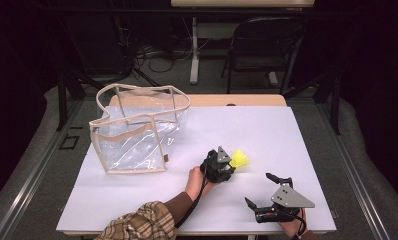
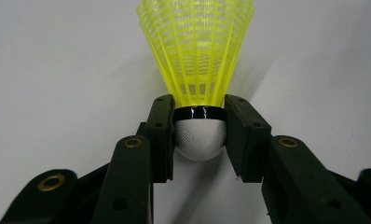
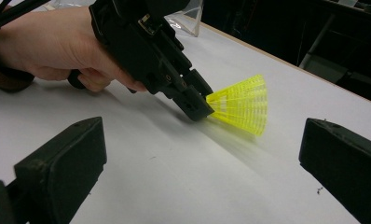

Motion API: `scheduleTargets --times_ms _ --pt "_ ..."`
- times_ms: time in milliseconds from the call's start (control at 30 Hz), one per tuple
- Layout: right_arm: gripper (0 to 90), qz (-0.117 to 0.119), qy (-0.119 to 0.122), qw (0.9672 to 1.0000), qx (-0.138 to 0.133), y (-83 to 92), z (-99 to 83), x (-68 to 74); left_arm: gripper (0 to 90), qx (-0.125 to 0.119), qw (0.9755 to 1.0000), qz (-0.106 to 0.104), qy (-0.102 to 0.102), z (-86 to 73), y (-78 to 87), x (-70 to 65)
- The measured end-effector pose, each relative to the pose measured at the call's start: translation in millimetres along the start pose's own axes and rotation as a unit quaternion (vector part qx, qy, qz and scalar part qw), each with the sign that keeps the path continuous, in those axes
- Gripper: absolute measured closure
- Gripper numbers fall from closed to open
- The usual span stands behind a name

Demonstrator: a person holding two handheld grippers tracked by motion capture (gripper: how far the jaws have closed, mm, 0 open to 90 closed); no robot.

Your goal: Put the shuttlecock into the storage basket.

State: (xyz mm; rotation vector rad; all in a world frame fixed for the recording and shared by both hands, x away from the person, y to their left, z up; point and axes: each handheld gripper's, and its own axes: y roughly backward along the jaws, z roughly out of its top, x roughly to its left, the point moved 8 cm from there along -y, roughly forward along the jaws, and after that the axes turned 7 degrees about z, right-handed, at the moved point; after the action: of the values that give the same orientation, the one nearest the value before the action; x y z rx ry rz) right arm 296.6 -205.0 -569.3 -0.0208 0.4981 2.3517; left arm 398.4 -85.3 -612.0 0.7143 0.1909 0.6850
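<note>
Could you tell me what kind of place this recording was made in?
Probably a lab or recording studio rather than a home: a white-topped table ringed by dark curtains, loose cables on the floor behind, and a folding chair.

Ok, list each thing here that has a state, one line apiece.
left tongs: shut on the shuttlecock's white cork head.
right tongs: open, holding nothing, jaws spread wide.
shuttlecock: gripped by its cork, yellow skirt pointing away from the tongs.
clear bag: standing upright on the table, top open.
folding chair: unfolded, behind the table.
</note>
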Motion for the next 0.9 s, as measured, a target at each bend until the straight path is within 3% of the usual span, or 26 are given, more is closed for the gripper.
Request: scheduleTargets --times_ms 900 --pt "0.3 -0.001 0.0 1.0 0.002 0.0 -0.5 -0.5 64.9 -0.008 0.9999 -0.008 -0.01 8.2 13.1 -0.4"
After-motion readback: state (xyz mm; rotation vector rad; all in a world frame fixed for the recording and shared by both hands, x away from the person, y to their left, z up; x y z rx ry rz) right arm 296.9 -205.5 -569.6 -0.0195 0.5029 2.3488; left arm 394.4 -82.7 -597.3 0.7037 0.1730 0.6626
